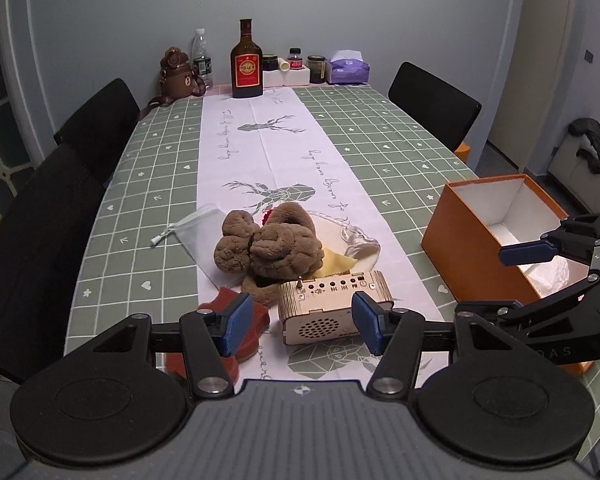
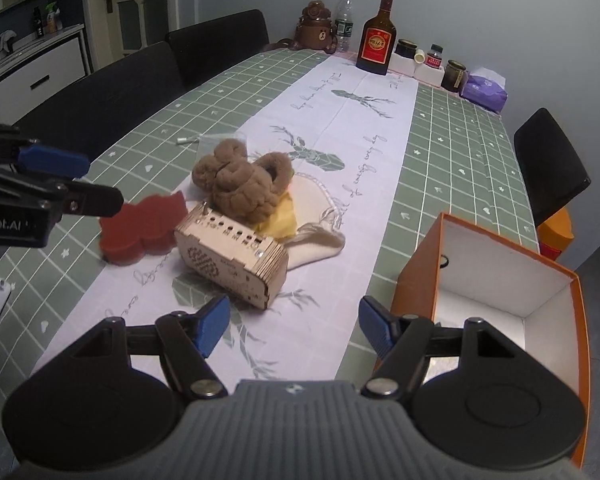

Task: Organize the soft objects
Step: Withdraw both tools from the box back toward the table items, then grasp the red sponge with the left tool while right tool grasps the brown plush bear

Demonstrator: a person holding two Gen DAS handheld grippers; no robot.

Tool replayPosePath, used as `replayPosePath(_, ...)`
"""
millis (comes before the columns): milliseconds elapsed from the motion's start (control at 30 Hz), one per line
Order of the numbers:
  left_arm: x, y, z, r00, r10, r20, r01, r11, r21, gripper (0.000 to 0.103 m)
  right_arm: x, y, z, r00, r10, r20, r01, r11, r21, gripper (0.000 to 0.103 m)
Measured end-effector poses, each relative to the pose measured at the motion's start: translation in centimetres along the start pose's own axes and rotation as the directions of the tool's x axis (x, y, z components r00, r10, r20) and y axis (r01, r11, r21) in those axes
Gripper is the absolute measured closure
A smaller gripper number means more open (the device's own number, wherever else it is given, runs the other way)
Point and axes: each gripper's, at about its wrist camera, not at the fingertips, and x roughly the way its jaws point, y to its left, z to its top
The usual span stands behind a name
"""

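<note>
1. My left tongs (image 1: 302,322) are spread wide and pinch nothing. They hover low over the near end of the surface (image 1: 380,140), between the red felt piece (image 1: 256,320) and the wooden speaker box (image 1: 332,304), because from here the soft pile is straight ahead.

2. My right tongs (image 2: 294,326) are also spread and empty. They hang near the orange box (image 2: 420,272), which stands open at the right edge of the surface, so I judge that this box is the place for the soft things.

3. The soft things lie together in the middle, on the white runner (image 1: 276,152). The brown plush toy (image 1: 268,248) is on top, and it leans against the back of the wooden speaker box. A yellow cloth (image 1: 336,260) comes out from under it, and a cream fabric pouch (image 2: 320,236) lies under and beside both.

4. A small mesh drawstring bag (image 1: 196,228) lies apart, to the left of the plush toy.

5. The wooden speaker box is hard, so I think it does not belong in the orange box. It stands between my left tongs and the pile, so I must reach over or around it.

6. The orange box looks nearly empty inside; something pale and shiny lies at its bottom, but I cannot tell what it is. I judge that the sorting is at its beginning.
</note>
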Motion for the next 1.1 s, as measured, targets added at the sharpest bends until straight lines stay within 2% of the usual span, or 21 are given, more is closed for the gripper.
replayPosePath(133, 1.7, 0.4, 0.6, 0.999, -0.026, -0.023, 0.025, 0.999, -0.028, 0.035, 1.2, -0.8, 1.4, 1.000, -0.013, -0.001, 0.013, 1.000, 0.025, 0.034)
replayPosePath(300, 4.2, 1.0, 1.5, 0.999, -0.008, -0.051, 0.006, 0.999, -0.044, 0.035, 3.2, -1.7, 3.0, 1.000, -0.008, -0.011, 0.008, 0.999, 0.048, 0.034)
replayPosePath(533, 7.6, 2.9, 2.0, 0.987, 0.066, -0.150, -0.059, 0.997, 0.045, 0.035, 6.1, -0.9, 4.9, 0.999, 0.040, -0.031, -0.041, 0.999, -0.006, 0.034)
replayPosePath(600, 8.4, 3.5, 1.9, 0.980, 0.083, -0.183, -0.068, 0.994, 0.083, 0.033, 7.0, -0.5, 5.4, 0.998, 0.040, -0.042, -0.042, 0.999, -0.033, 0.034)
replayPosePath(833, 10.4, 5.4, 1.0, 0.943, 0.128, -0.308, -0.054, 0.970, 0.236, 0.015, 10.1, -0.1, 7.4, 0.993, 0.095, -0.067, -0.098, 0.994, -0.041, 0.031)
replayPosePath(900, 10.9, 5.7, 0.4, 0.930, 0.129, -0.345, -0.037, 0.964, 0.262, 0.014, 10.8, 0.0, 7.7, 0.992, 0.108, -0.071, -0.111, 0.993, -0.043, 0.026)
replayPosePath(967, 11.6, 6.0, -0.2, 0.915, 0.125, -0.383, -0.011, 0.958, 0.285, 0.014, 11.5, 0.2, 8.0, 0.990, 0.119, -0.075, -0.123, 0.991, -0.046, 0.026)
replayPosePath(1100, 13.0, 6.2, -1.1, 0.900, 0.136, -0.413, 0.016, 0.939, 0.344, 0.014, 12.8, 0.4, 8.3, 0.986, 0.141, -0.094, -0.146, 0.988, -0.049, 0.026)
